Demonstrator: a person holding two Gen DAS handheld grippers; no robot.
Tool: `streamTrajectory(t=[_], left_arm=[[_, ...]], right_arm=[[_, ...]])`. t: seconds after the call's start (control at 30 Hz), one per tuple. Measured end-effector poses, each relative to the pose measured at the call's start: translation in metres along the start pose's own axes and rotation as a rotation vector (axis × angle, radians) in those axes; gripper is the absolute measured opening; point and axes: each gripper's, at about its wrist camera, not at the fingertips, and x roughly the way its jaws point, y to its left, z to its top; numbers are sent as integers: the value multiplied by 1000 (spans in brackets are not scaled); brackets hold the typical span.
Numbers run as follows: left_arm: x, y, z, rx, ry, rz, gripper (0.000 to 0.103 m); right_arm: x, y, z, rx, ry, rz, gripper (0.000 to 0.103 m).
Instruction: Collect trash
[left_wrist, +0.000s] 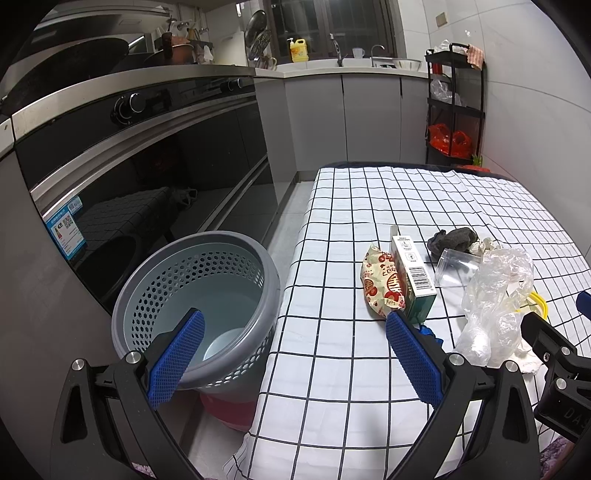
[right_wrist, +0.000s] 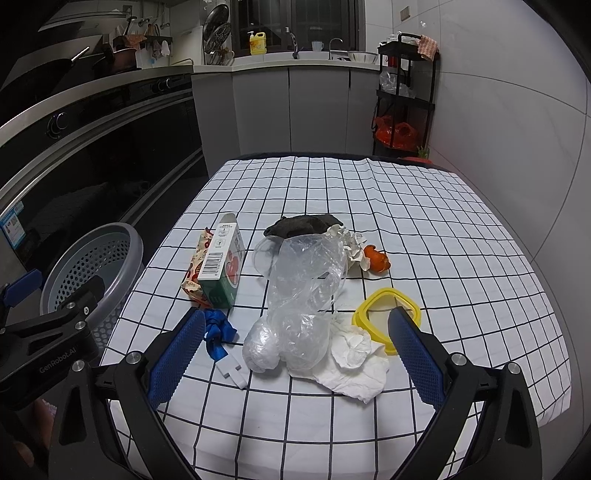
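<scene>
Trash lies on the checked tablecloth (right_wrist: 424, 229): a green carton (right_wrist: 221, 262) beside a red-patterned wrapper (right_wrist: 195, 266), a clear plastic bag (right_wrist: 303, 295), white tissue (right_wrist: 354, 365), a yellow ring (right_wrist: 386, 314), a blue ribbon (right_wrist: 218, 332), a dark rag (right_wrist: 303, 225) and an orange peel (right_wrist: 376, 260). A grey perforated bin (left_wrist: 199, 306) stands left of the table. My left gripper (left_wrist: 295, 332) is open and empty, spanning the bin's rim and the table edge. My right gripper (right_wrist: 295, 328) is open and empty, its fingers either side of the bag and tissue.
A black oven front (left_wrist: 129, 166) stands left of the bin. White cabinets (left_wrist: 351, 110) and a black rack (left_wrist: 456, 103) stand beyond the table. A red object (left_wrist: 229, 410) sits under the bin. The right gripper's body (left_wrist: 554, 362) shows at the left view's right edge.
</scene>
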Motion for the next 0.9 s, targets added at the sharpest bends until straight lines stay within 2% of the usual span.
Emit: streamTrajectory(t=[0.57, 0.9], left_arm=[[1, 0, 0, 1, 0, -1, 97], [3, 2, -2, 2, 15, -12, 97]], right_arm=[[1, -2, -1, 1, 5, 7, 95], [7, -25, -8, 35, 47, 17, 95]])
